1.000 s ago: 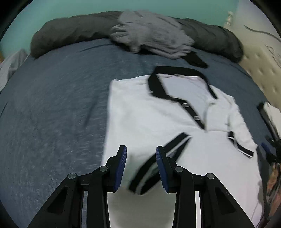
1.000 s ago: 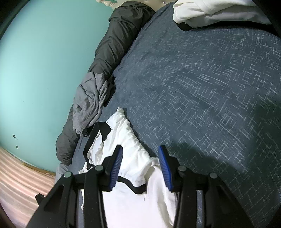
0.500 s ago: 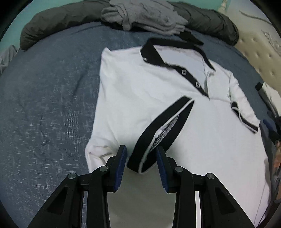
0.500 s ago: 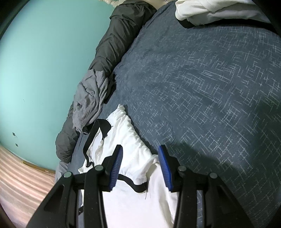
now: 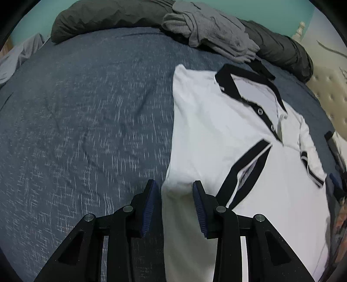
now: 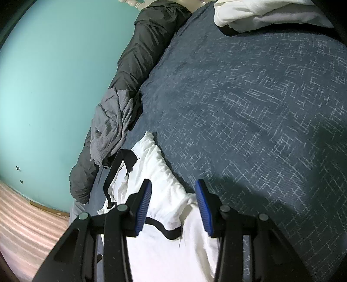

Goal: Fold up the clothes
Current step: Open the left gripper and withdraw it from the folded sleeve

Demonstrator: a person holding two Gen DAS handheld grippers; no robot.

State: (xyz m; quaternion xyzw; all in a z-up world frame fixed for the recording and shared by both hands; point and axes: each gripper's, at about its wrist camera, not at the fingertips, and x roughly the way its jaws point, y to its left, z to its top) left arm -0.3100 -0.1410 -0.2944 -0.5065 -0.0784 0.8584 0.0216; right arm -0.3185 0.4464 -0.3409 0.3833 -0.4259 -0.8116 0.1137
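A white polo shirt [image 5: 216,138] with black collar and black sleeve bands lies face up on the blue bed cover [image 5: 86,121]. One sleeve is folded across the chest, its black cuff [image 5: 245,169] pointing up. My left gripper [image 5: 174,191] is open over the shirt's left side edge, holding nothing. In the right wrist view, my right gripper [image 6: 172,193] is open above the shirt's other sleeve [image 6: 164,186], whose black band [image 6: 162,227] lies between the jaws; no grip shows.
A crumpled grey garment [image 5: 208,28] and a dark rolled duvet [image 5: 112,17] lie along the far edge by the teal wall. A white garment [image 6: 260,13] lies on the bed to the right. A padded headboard [image 5: 325,91] is at right.
My left gripper moved from over the folded sleeve's cuff to the shirt's left side edge and still holds nothing. The right gripper has barely moved.
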